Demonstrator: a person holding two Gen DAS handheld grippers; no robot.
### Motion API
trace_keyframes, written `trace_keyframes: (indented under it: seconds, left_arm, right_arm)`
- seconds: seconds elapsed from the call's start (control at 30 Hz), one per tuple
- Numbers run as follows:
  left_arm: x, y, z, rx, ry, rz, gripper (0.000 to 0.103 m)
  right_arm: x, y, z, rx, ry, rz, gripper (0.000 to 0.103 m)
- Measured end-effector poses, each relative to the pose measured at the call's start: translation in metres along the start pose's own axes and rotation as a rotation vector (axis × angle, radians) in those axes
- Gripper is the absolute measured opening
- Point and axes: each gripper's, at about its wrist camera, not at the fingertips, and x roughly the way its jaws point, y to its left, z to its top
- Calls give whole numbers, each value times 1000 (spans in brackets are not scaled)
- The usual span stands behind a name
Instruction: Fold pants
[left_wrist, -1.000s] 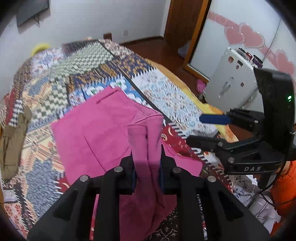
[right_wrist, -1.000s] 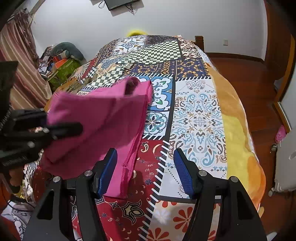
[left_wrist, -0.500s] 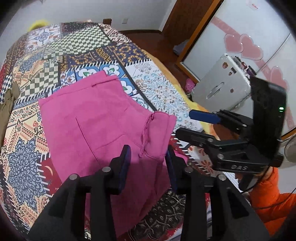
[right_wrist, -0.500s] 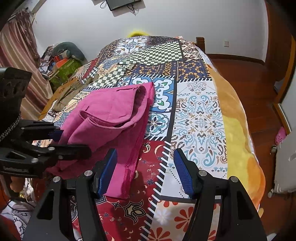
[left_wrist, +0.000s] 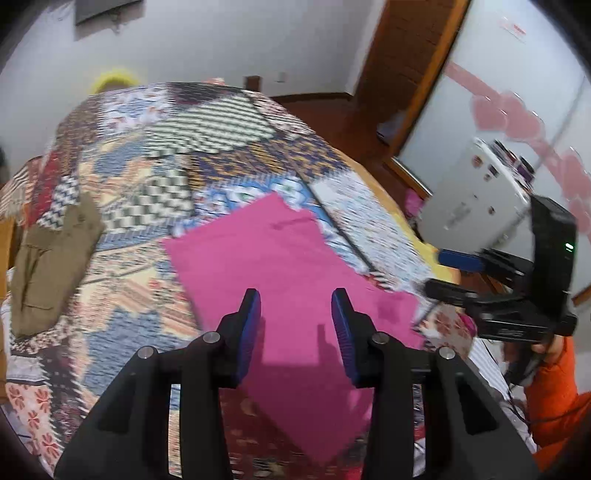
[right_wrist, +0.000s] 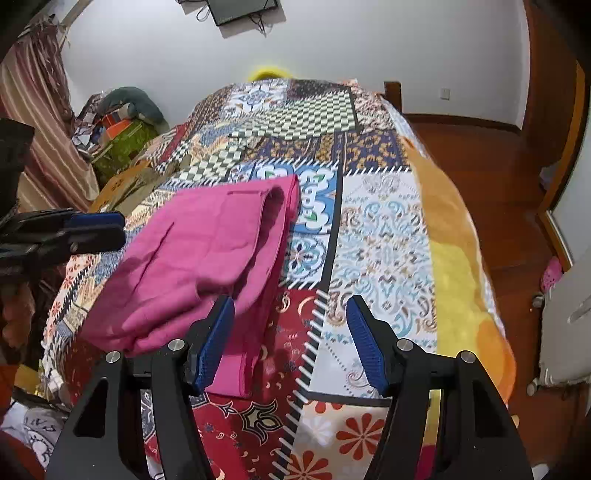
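Observation:
Pink pants (left_wrist: 280, 273) lie folded on the patchwork bed cover; in the right wrist view they (right_wrist: 199, 258) form a thick folded stack. My left gripper (left_wrist: 295, 306) is open and empty, held above the near part of the pants. It also shows at the left edge of the right wrist view (right_wrist: 92, 229). My right gripper (right_wrist: 291, 325) is open and empty, over the bed just right of the pants' near edge. It shows at the right of the left wrist view (left_wrist: 439, 269).
A patchwork bed cover (right_wrist: 380, 229) fills both views. An olive-brown garment (left_wrist: 51, 258) lies on the bed's left side. A white appliance (left_wrist: 476, 195) stands right of the bed. Clutter (right_wrist: 118, 129) sits by the striped curtain. Wooden floor (right_wrist: 487, 166) lies to the right.
My left gripper opened, let go of the pink fabric and pulled back. The fabric dropped onto the pants, which now lie flat. The right gripper stayed open and nearly still.

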Motion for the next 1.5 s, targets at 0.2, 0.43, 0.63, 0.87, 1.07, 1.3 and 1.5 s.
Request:
trace_keyframes:
  seconds: [0.2,0.43,0.63,0.87,1.07,1.3,1.5]
  left_arm:
    - [2,44,6,-33,-24,86,54]
    - [37,83,6,-87,41,124,54]
    - [64,95,12,-120,77,112,54]
    - [91,104,26,-150,106,72,55]
    - [119,111,30,-198,160,-2,55]
    - [127,112,33,-189,154,-56,41]
    - [119,108,33,-143,112,0,12]
  right_arm:
    - [-5,7,9,12,-22,36,59]
    - [15,25,6,-21,25,55,59]
    - [40,25,-9,-24,108,36,59]
    - [51,16,-19,13,143,58,62]
    - [54,14,-16,13,142,62,64]
    - [59,12,-12,17,142,60,64]
    - [61,13,-8,12,141,49,64]
